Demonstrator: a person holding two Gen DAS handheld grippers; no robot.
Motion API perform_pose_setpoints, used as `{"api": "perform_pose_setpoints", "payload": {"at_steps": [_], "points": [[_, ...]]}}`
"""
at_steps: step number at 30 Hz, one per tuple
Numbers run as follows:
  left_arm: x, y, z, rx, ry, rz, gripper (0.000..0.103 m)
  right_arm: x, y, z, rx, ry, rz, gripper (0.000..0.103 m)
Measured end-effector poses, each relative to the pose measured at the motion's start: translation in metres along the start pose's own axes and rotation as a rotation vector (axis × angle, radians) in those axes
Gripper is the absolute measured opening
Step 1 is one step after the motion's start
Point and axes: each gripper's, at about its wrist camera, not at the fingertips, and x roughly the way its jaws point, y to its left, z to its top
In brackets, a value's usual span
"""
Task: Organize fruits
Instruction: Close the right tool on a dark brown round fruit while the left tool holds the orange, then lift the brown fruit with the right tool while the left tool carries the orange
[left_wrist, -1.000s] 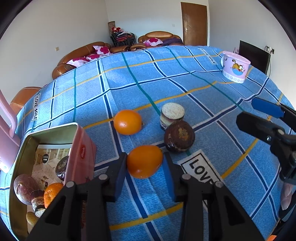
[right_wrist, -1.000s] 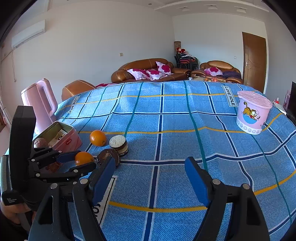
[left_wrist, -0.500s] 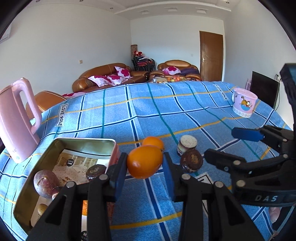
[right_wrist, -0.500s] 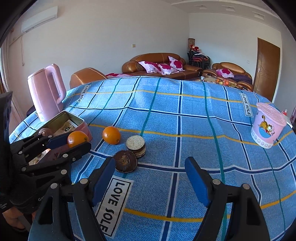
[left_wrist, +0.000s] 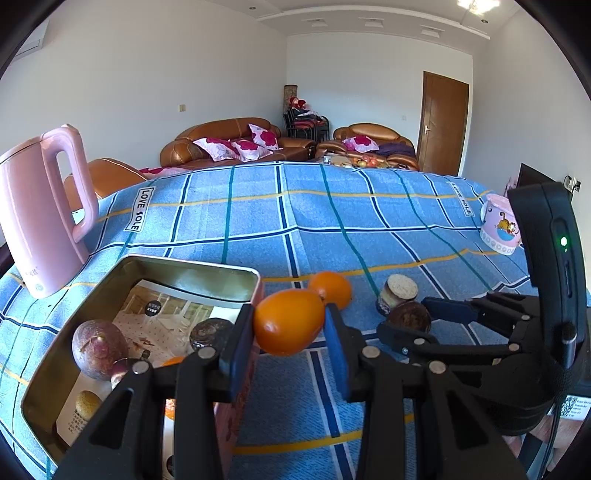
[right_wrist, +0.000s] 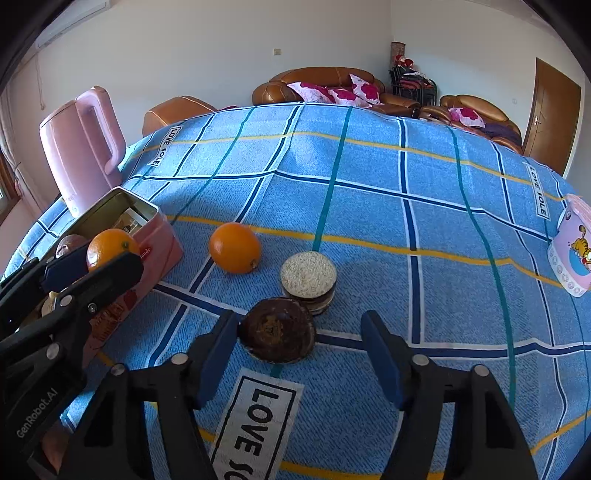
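Observation:
My left gripper (left_wrist: 288, 328) is shut on an orange (left_wrist: 289, 321) and holds it in the air by the right rim of the open pink tin (left_wrist: 192, 267); the held orange also shows in the right wrist view (right_wrist: 110, 247). The tin holds a passion fruit (left_wrist: 98, 347) and other fruit. A second orange (right_wrist: 234, 253) lies on the blue cloth. My right gripper (right_wrist: 297, 350) is open, low over the cloth, with a dark brown fruit (right_wrist: 279, 330) between its fingers, close to the left one. A round layered piece (right_wrist: 309, 280) sits just behind that fruit.
A pink kettle (left_wrist: 40, 210) stands behind the tin at the left. A pink cartoon cup (right_wrist: 572, 254) stands at the right edge of the table. The blue checked cloth (right_wrist: 369, 206) covers the table. Sofas and a door lie beyond.
My left gripper has lifted the orange off the cloth and carried it left to the tin's rim. My right gripper has moved down and forward around the dark brown fruit.

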Motion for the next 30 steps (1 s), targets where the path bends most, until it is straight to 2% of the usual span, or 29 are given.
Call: {"api": "perform_pose_setpoints", "payload": {"at_steps": [1, 2, 3, 12, 22, 30], "points": [[0.000, 0.000, 0.000, 0.002, -0.001, 0.000, 0.039, 0.000, 0.003, 0.000, -0.014, 0.004, -0.004, 0.052], [-0.001, -0.001, 0.000, 0.003, -0.005, 0.001, 0.039, 0.001, 0.006, -0.001, -0.028, 0.006, -0.004, 0.043], [-0.002, -0.001, -0.001, 0.005, -0.010, 0.003, 0.039, 0.000, 0.008, -0.001, -0.036, 0.002, -0.010, 0.042], [-0.006, -0.001, -0.001, 0.004, -0.022, 0.018, 0.039, -0.014, 0.005, -0.001, -0.019, -0.070, 0.021, 0.042], [-0.009, 0.000, -0.001, -0.001, -0.040, 0.022, 0.039, -0.036, 0.014, -0.004, -0.062, -0.190, -0.008, 0.042], [-0.010, -0.001, -0.001, -0.001, -0.052, 0.028, 0.039, -0.046, 0.016, -0.006, -0.075, -0.253, -0.020, 0.042]]}}
